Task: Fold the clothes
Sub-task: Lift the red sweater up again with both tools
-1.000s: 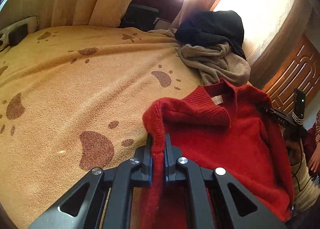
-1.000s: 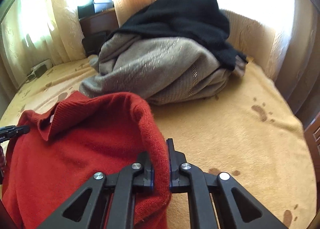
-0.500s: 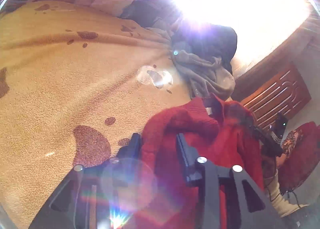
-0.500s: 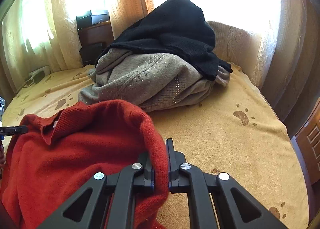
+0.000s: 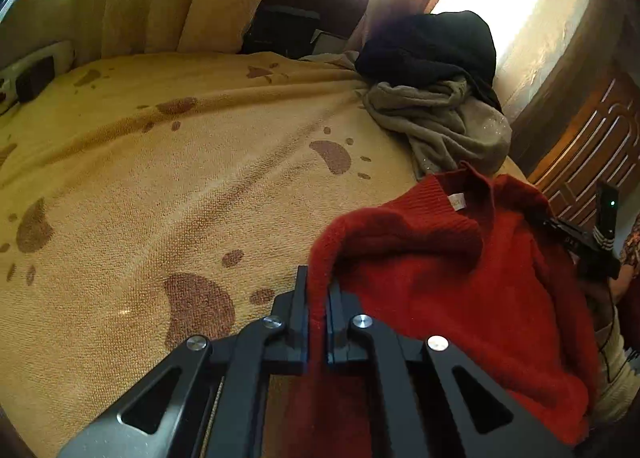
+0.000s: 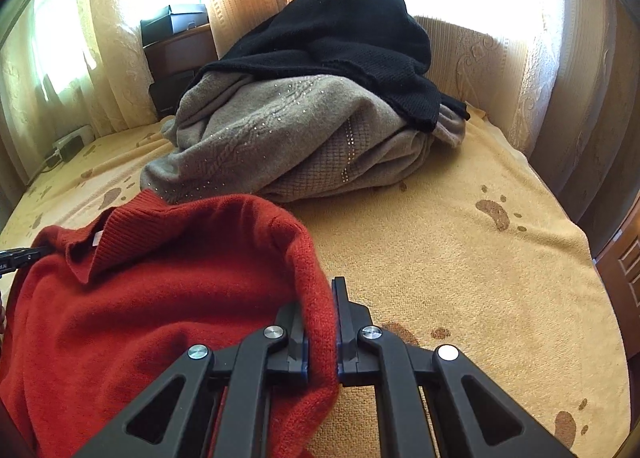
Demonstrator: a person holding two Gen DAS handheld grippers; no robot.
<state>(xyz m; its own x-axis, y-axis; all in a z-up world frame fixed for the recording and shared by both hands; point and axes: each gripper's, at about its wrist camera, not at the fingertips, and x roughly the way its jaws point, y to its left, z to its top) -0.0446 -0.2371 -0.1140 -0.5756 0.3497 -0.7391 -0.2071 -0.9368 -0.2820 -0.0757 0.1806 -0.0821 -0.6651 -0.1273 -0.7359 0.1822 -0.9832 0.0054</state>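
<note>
Now, by parts —
Left gripper (image 5: 318, 294): jaws drawn in tight on a fold of the red sweater (image 5: 460, 290) at one shoulder; the knit rises in a ridge between the two pads.
Right gripper (image 6: 320, 314): jaws narrow, pinching the sweater's other shoulder edge, cloth spilling down over the near pads.
Red sweater: hangs between the two tools at the near edge of the bed, collar and its pale label facing up, body drooping toward the near side.
Bedspread (image 5: 160, 185): tan terry with brown paw prints, bare and lightly creased across the left and middle.
Grey garment (image 6: 288, 137): crumpled heap with small sparkling studs, lying just beyond the sweater's collar, at the far right of the bed seen from the left wrist.
Black garment (image 6: 344, 29): draped on top of the grey heap, its edge trailing down the right side.
Curtains (image 6: 100, 49): pale, hanging behind the bed, with bright windows beyond.
Dark box (image 6: 174, 23): open-lidded, on a brown cabinet at the far left; its contents cannot be made out.
Power strip (image 5: 36, 71): at the far left edge of the bed.
Wooden door (image 5: 588, 153): panelled, to the right.
</note>
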